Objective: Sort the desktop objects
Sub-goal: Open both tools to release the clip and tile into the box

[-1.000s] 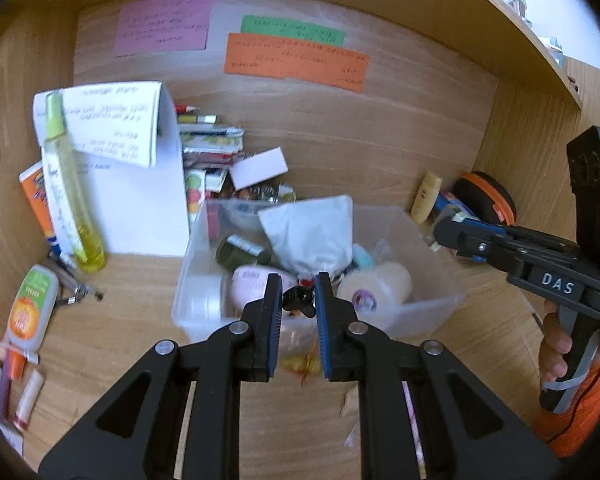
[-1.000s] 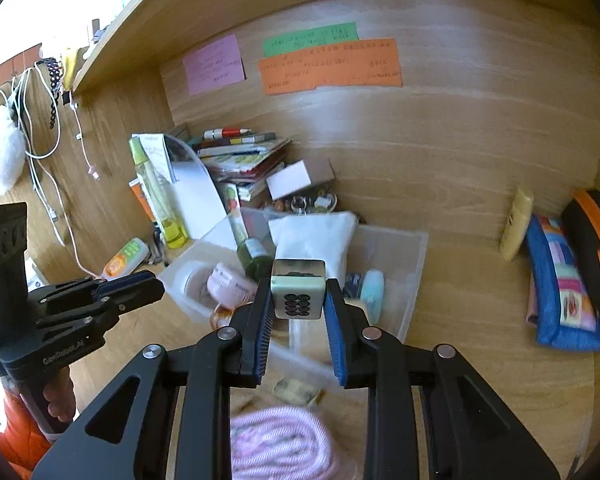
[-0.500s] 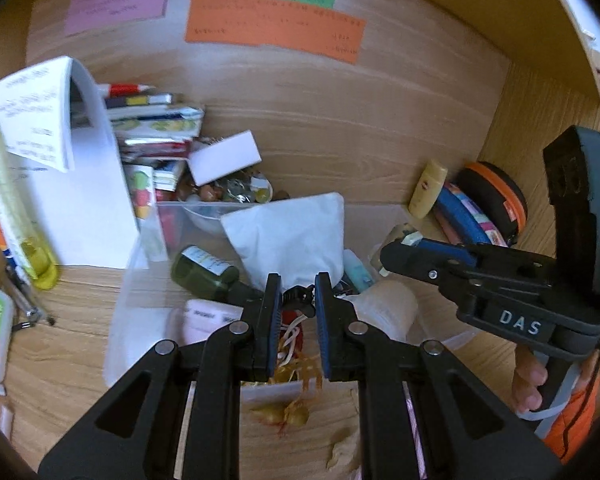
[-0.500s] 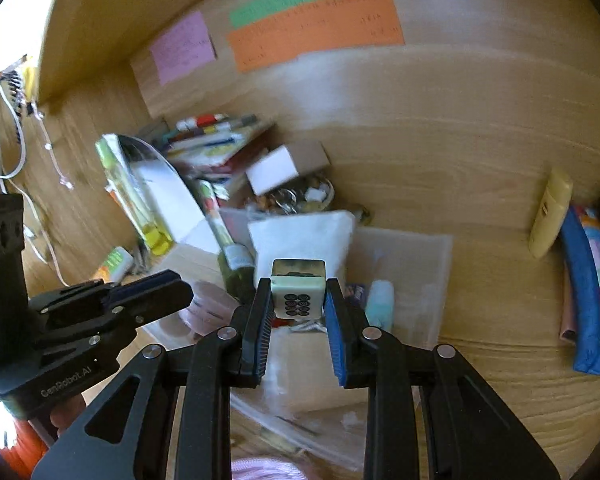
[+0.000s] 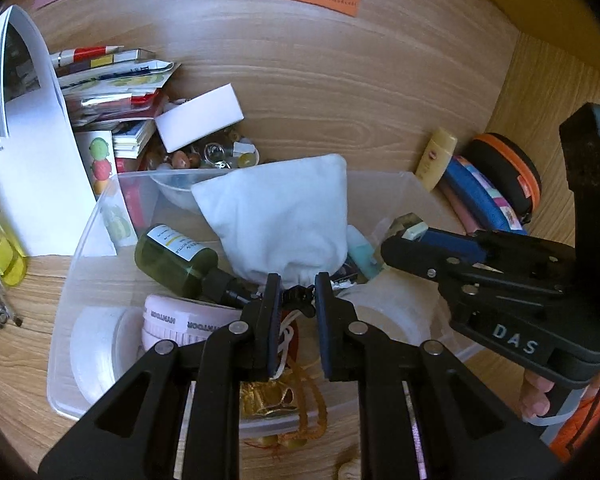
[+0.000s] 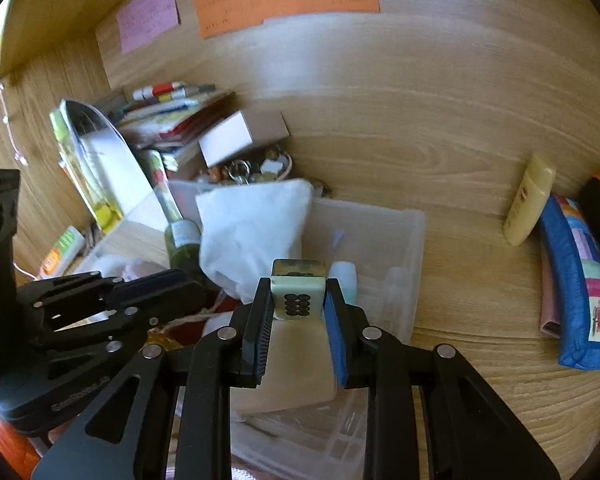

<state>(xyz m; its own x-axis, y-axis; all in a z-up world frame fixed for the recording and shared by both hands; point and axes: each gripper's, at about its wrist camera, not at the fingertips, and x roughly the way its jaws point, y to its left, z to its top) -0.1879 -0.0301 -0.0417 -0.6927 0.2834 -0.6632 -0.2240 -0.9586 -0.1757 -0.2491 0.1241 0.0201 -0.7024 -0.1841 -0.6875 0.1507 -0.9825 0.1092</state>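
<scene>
A clear plastic bin (image 5: 96, 216) on the wooden desk holds a white pouch (image 5: 284, 216), a green bottle (image 5: 176, 256), a pink jar (image 5: 180, 320) and a tape roll (image 5: 384, 316). My left gripper (image 5: 298, 292) is above the bin's near half, shut on the black clasp of a charm (image 5: 298, 294); its white cord and gold tassel (image 5: 276, 396) dangle below. My right gripper (image 6: 298, 292) is shut on a cream mahjong tile (image 6: 298, 296) above the bin's (image 6: 412, 240) right part. It also shows in the left wrist view, right gripper (image 5: 404, 240).
Booklets (image 5: 112, 80), a white box (image 5: 200, 120) and a bowl of trinkets (image 5: 212, 156) crowd the back left behind the bin. A yellow tube (image 5: 436, 156), a blue pencil case (image 5: 480, 200) and an orange-rimmed case (image 5: 508, 168) lie right. Paper sheets (image 5: 40, 152) stand left.
Both grippers have moved forward and down over the bin, each keeping its hold. The bin and its contents now fill more of both views.
</scene>
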